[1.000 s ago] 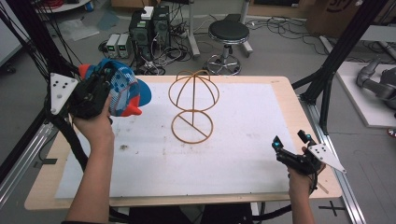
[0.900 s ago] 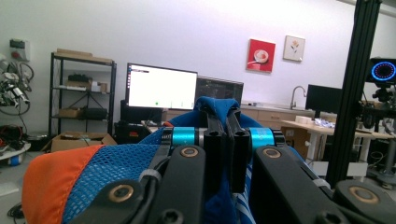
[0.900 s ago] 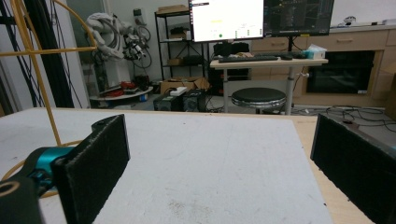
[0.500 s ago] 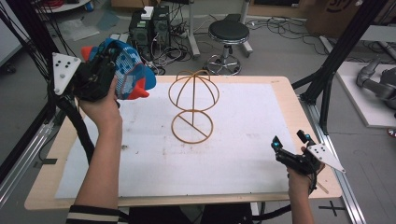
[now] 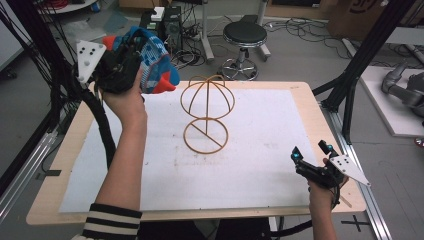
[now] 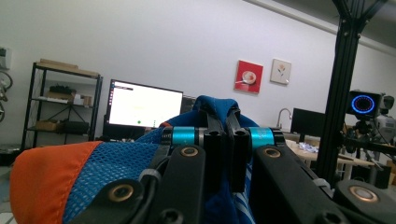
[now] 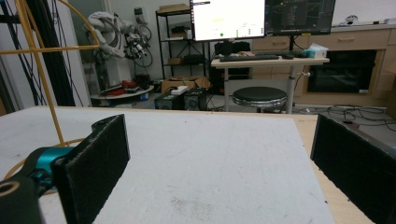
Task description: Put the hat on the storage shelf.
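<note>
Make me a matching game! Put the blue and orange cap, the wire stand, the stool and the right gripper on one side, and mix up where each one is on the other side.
Things:
1. blue and orange cap
2. wire stand
3. stool
4. right gripper

Places:
A. on the floor beyond the table
B. low at the table's near right corner, jaws apart
C. pinched in the left gripper, up in the air
D. standing mid-table on the white mat

Pairs: 1-C, 2-D, 3-A, 4-B
</note>
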